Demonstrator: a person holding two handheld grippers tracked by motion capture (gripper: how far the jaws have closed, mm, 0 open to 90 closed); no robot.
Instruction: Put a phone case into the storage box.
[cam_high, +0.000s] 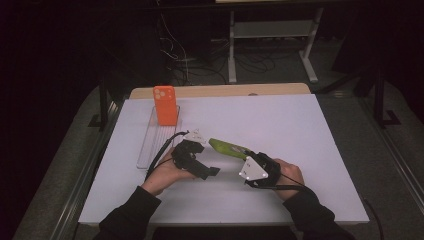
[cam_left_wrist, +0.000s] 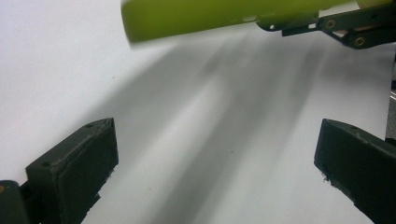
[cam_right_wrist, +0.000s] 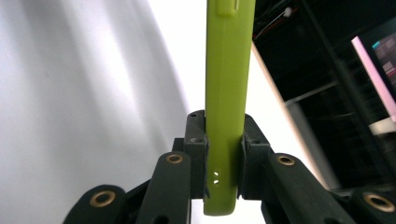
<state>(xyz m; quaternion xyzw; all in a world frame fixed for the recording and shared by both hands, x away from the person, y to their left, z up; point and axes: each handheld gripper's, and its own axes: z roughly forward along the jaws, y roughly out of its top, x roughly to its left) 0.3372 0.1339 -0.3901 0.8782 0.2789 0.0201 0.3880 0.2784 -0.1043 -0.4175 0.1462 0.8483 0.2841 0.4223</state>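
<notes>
Your white table (cam_high: 300, 130) carries everything, and its far left part holds a clear ridged rack (cam_high: 150, 145) that runs from far to near. An orange phone case (cam_high: 165, 105) stands upright at the far end of that rack, well apart from both of your hands. The green phone case (cam_high: 227, 148) is off the table, in the air at the near middle, tilted with its free end toward the far left. Your right hand-held gripper (cam_high: 248, 157) clamps the near right end of that case: in the right gripper view the two black pads (cam_right_wrist: 194, 140) press on the case's flat sides, with the green phone case (cam_right_wrist: 227, 93) rising edge-on between them. Your left hand-held gripper (cam_high: 214, 171) lies just left of it, near the table surface, with its jaws spread wide and nothing between them; in the left gripper view the green phone case (cam_left_wrist: 205, 16) crosses beyond the pads (cam_left_wrist: 84, 163), apart from them.
</notes>
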